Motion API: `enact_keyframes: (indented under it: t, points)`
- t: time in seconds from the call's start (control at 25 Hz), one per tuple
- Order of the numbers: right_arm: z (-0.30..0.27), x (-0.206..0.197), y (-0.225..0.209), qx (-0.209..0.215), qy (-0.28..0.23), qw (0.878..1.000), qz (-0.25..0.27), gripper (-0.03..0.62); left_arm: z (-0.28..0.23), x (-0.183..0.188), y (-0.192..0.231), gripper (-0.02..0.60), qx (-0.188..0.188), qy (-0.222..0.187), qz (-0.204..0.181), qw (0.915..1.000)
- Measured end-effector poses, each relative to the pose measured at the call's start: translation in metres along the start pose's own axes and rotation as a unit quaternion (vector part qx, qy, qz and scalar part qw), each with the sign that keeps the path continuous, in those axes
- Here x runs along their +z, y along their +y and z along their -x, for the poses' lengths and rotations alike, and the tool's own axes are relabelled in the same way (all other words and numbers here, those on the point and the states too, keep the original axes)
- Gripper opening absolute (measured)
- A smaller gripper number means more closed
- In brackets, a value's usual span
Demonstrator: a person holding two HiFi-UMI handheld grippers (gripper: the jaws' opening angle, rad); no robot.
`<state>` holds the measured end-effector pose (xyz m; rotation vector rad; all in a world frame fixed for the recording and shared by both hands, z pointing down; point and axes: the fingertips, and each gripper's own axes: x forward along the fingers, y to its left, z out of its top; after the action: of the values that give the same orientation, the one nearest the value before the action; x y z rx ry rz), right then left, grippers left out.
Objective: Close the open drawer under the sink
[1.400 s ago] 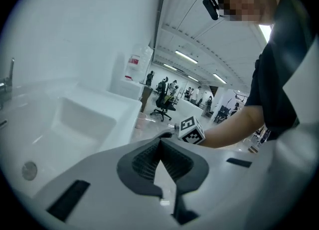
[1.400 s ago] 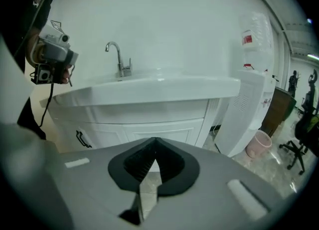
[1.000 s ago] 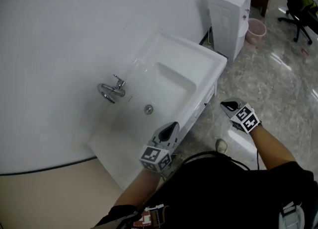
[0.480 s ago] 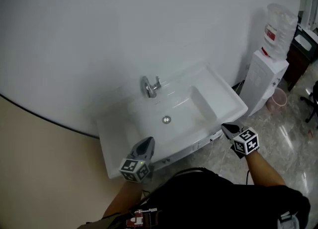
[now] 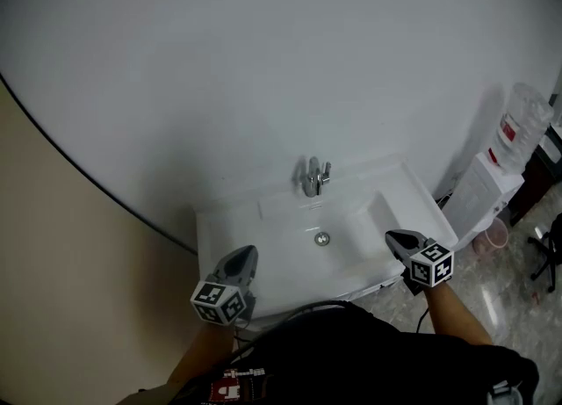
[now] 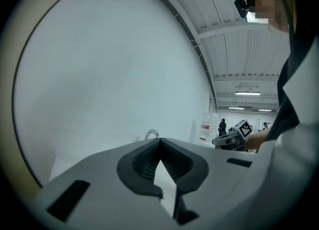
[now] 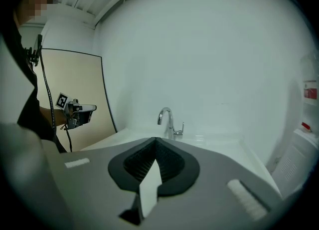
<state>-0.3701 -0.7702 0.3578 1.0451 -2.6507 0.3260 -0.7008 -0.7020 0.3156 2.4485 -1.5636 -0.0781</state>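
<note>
**Two closed grippers held over the front of a white sink**

A big white wall (image 5: 263, 61) fills most of the head view. At its left side there is a beige panel (image 5: 53, 263), and a thin dark curved line divides the two. A shiny stone floor (image 5: 492, 307) shows in the lower right corner.

The white sink (image 5: 230, 227) stands against the wall in the middle of the view. The person's dark top (image 5: 369, 350) covers the space just in front of it. The drawer is below the sink, but the front rim of the sink and the person's body hide that place, so I cannot tell if it is open or closed.

A white water dispenser (image 5: 483, 197) stands on the floor to the right of the sink, with a clear bottle (image 5: 518, 131) on top.

The left gripper (image 5: 244, 258) is held at the front left corner of the sink. Its jaws meet at the tips and nothing is between them. The right gripper (image 5: 395, 239) is held over the front right part of the sink. Its jaws are also pressed together, with nothing between them. The two grippers are well apart.

A chrome faucet (image 5: 313, 177) stands at the back edge of the sink. A small pink bin (image 5: 498, 233) sits on the floor just beside the dispenser. A round metal drain (image 5: 322, 238) lies in the basin, in front of the faucet.
</note>
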Motion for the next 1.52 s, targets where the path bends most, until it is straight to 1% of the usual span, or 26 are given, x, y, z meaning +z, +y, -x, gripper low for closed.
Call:
enact_keyframes:
  t: [0.12, 0.24, 0.4, 0.48, 0.6, 0.68, 0.72, 0.8, 0.88, 1.0, 1.08, 1.12, 1.2, 1.32, 1.52]
  points:
    - [-0.027, 0.014, 0.016, 0.004, 0.003, 1.000, 0.010, 0.002, 0.016, 0.012, 0.035, -0.003, 0.012, -0.004, 0.009, 0.9999]
    - [-0.048, 0.020, 0.027, 0.009, 0.010, 1.000, 0.007, 0.002, 0.028, 0.018, 0.062, -0.003, 0.025, -0.005, 0.017, 0.9995]
    - [-0.076, 0.019, 0.035, 0.028, 0.020, 0.999, 0.001, 0.002, 0.038, 0.015, 0.084, -0.003, 0.041, -0.006, 0.028, 0.9988]
    - [-0.087, 0.020, 0.035, 0.043, 0.028, 0.999, 0.015, 0.002, 0.043, 0.012, 0.090, -0.003, 0.054, -0.005, 0.031, 0.9981]
    - [-0.101, 0.025, 0.029, 0.069, 0.034, 0.996, 0.035, 0.002, 0.047, 0.007, 0.092, -0.003, 0.084, -0.009, 0.033, 0.9959]
    - [-0.108, 0.034, 0.019, 0.095, 0.030, 0.994, 0.046, 0.002, 0.045, 0.008, 0.088, -0.003, 0.107, -0.015, 0.028, 0.9937]
    - [-0.111, 0.037, 0.012, 0.109, 0.029, 0.992, 0.051, 0.002, 0.042, 0.008, 0.083, -0.003, 0.120, -0.020, 0.027, 0.9923]
    - [-0.112, 0.041, -0.003, 0.134, 0.031, 0.989, 0.056, 0.002, 0.037, 0.004, 0.068, -0.003, 0.144, -0.029, 0.039, 0.9884]
    - [-0.110, 0.049, -0.021, 0.152, 0.028, 0.986, 0.056, 0.002, 0.026, 0.002, 0.049, -0.003, 0.156, -0.035, 0.050, 0.9858]
    - [-0.110, 0.058, -0.049, 0.170, 0.022, 0.984, 0.041, 0.002, 0.005, 0.005, 0.028, -0.003, 0.164, -0.048, 0.053, 0.9839]
    - [-0.113, 0.063, -0.064, 0.172, 0.019, 0.984, 0.028, 0.002, -0.006, 0.010, 0.022, -0.003, 0.166, -0.059, 0.063, 0.9824]
    - [-0.113, 0.067, -0.068, 0.173, 0.012, 0.985, 0.019, 0.001, -0.009, 0.013, 0.019, -0.003, 0.164, -0.059, 0.063, 0.9827]
    - [-0.113, 0.077, -0.074, 0.172, -0.014, 0.985, -0.006, 0.000, -0.014, 0.016, 0.019, -0.003, 0.160, -0.051, 0.051, 0.9845]
    - [-0.115, 0.083, -0.080, 0.159, -0.037, 0.986, -0.039, 0.000, -0.019, 0.021, 0.024, -0.003, 0.154, -0.042, 0.047, 0.9862]
    - [-0.117, 0.075, -0.084, 0.126, -0.029, 0.991, -0.042, -0.002, -0.026, 0.024, 0.028, -0.003, 0.129, -0.033, 0.042, 0.9902]
